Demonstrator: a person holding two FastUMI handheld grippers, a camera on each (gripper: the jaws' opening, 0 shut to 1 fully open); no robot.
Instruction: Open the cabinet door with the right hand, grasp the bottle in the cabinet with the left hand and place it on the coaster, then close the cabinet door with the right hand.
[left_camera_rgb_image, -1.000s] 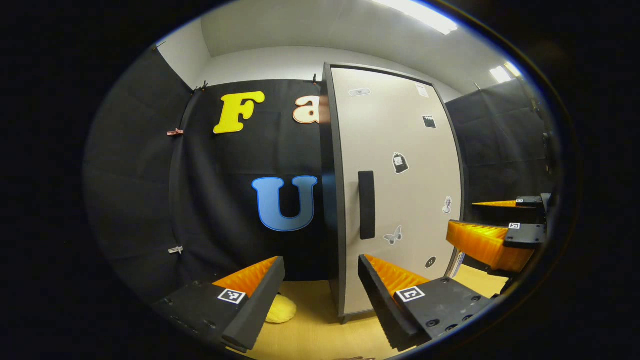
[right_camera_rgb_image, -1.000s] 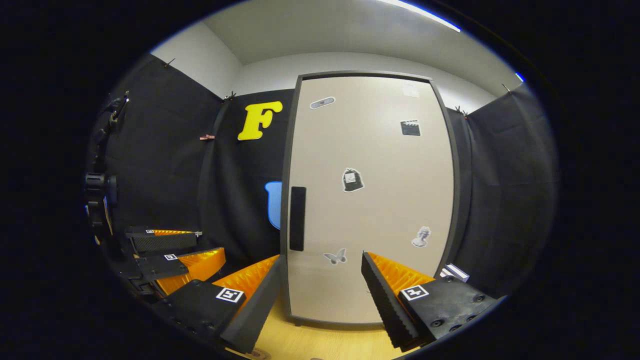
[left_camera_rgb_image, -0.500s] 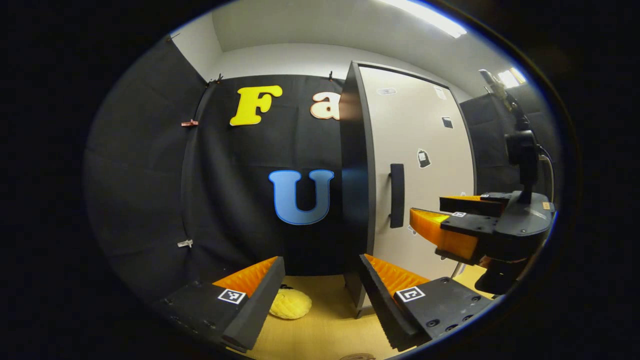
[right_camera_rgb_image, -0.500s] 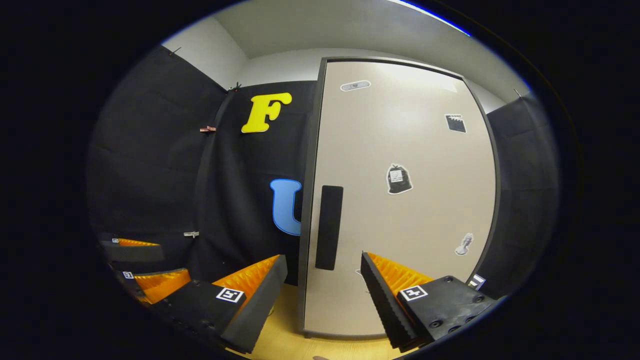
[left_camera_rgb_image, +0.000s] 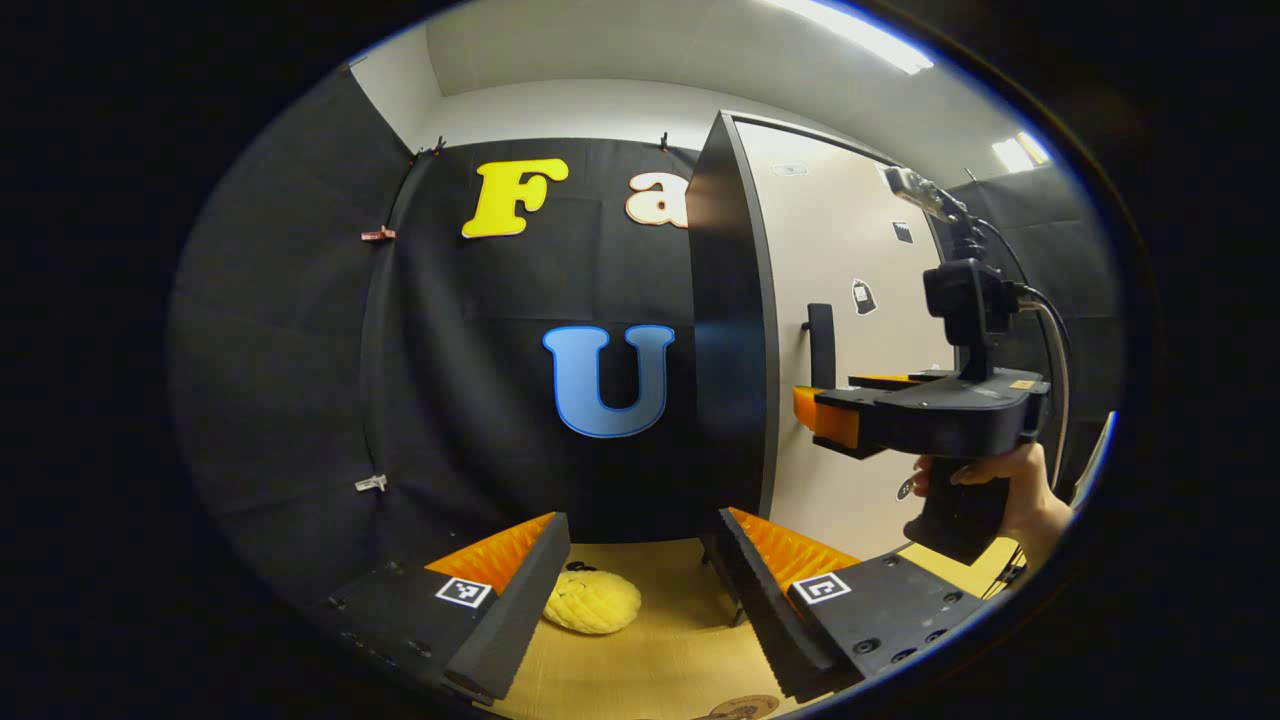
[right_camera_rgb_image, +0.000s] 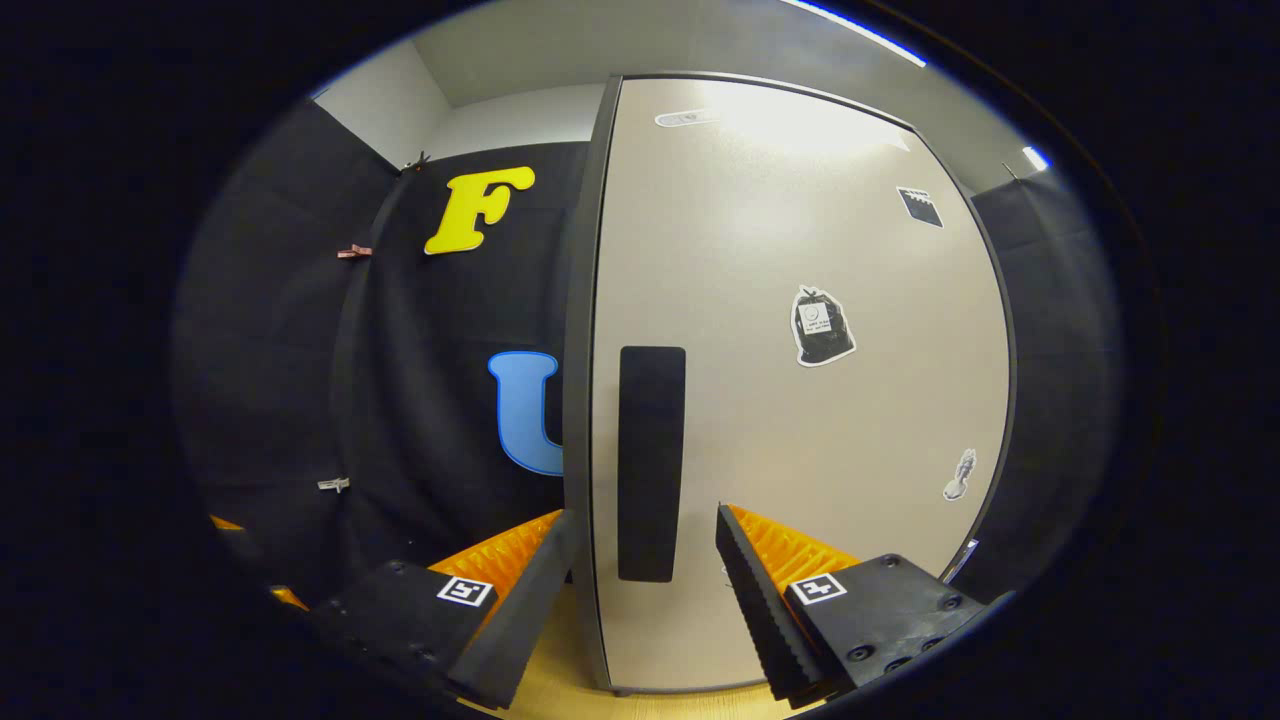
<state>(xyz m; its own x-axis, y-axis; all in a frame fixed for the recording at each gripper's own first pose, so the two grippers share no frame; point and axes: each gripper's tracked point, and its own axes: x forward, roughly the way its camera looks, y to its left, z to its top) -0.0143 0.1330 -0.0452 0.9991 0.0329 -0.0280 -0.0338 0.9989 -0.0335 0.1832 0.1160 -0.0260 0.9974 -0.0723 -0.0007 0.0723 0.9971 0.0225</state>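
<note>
In the right gripper view, the right gripper had been brought closer to the cabinet door over the last second, its jaws spread wide and empty. The dark handle was framed just beyond and between them, untouched, so the door was judged shut and its opening only begun. The left gripper was held released over the table; farther off the cabinet was seen edge-on, and the bottle's place could not be told.
</note>
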